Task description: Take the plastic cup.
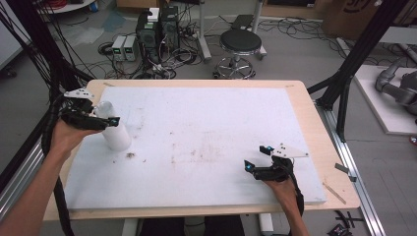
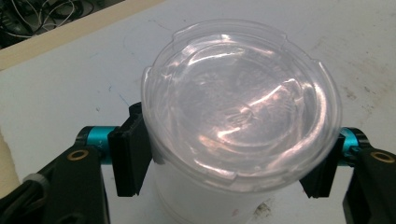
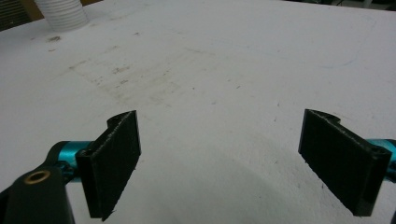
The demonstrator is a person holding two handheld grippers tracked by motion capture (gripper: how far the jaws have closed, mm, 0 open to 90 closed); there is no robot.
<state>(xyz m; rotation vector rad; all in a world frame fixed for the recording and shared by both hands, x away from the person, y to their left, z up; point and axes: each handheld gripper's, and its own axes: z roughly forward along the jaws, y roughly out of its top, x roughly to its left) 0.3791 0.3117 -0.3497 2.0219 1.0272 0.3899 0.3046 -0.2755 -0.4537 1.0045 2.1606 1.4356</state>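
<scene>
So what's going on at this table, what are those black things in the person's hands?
A person holds a hand-held gripper in each hand. The left hand-held gripper has its jaws on either side of a white cup with a clear plastic lid, standing upright near the left edge of the white board, and it seems to grip the cup just under the lid. The right hand-held gripper rests low over the board near its right front corner, jaws wide apart, with nothing between them.
</scene>
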